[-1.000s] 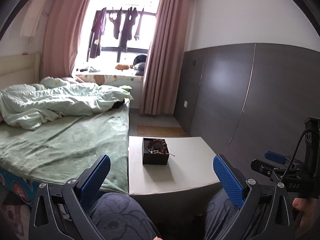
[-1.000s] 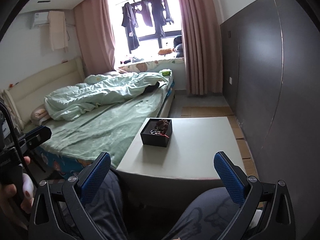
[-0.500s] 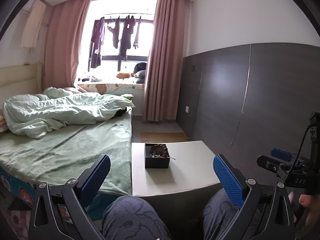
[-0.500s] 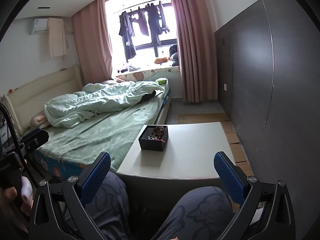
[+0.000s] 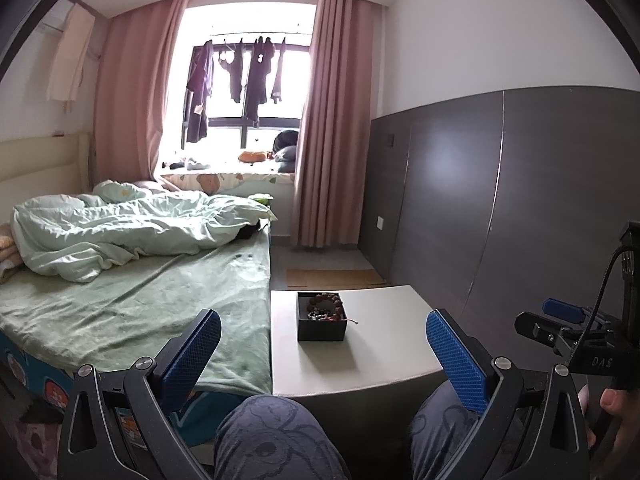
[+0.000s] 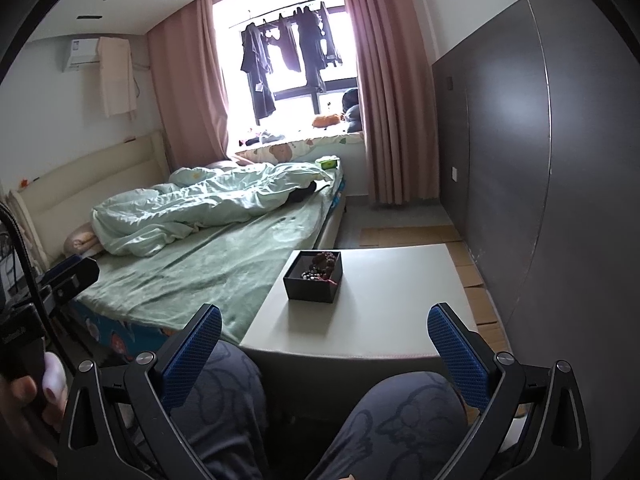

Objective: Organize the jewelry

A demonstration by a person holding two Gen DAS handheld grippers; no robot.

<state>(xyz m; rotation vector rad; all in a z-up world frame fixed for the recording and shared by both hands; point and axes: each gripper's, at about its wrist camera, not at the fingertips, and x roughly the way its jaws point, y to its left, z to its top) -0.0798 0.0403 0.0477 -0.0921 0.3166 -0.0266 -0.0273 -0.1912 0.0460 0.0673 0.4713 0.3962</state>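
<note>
Now, tongs: the left tongs [image 5: 322, 354] and the right tongs [image 6: 324, 350] were both released, the blue pads wide apart and nothing between them.
Position of tongs: both hung above the person's knees [image 6: 224, 396], well apart from the box and short of the counter [image 6: 384, 316] edge.
Task's thing: beaded bracelets [image 5: 325, 307] lay heaped inside a small black box [image 5: 321, 330], which stood on the pale counter toward its bed side.
Other view: the same bracelets [image 6: 320, 266] and box [image 6: 313, 289] showed clearly; a thin red cord [image 5: 351, 321] hung out over the box rim.
Weight: I judged the bracelets as light, and the box as light too, so it could slide or tip if one pulled on it.
Stiffness: the strands looked limp and would sag and swing when lifted; the beads themselves seemed hard and round, thus slippery for the pads.
Tangling: several strands lay on each other, and how they crossed was too small to tell; one could drag another out.
Where to hold: probably across the topmost strand, pinching two or three beads together, and not the thin cord.
Surroundings: a bed [image 5: 132, 300] with green sheet stood just beside the counter.
</note>
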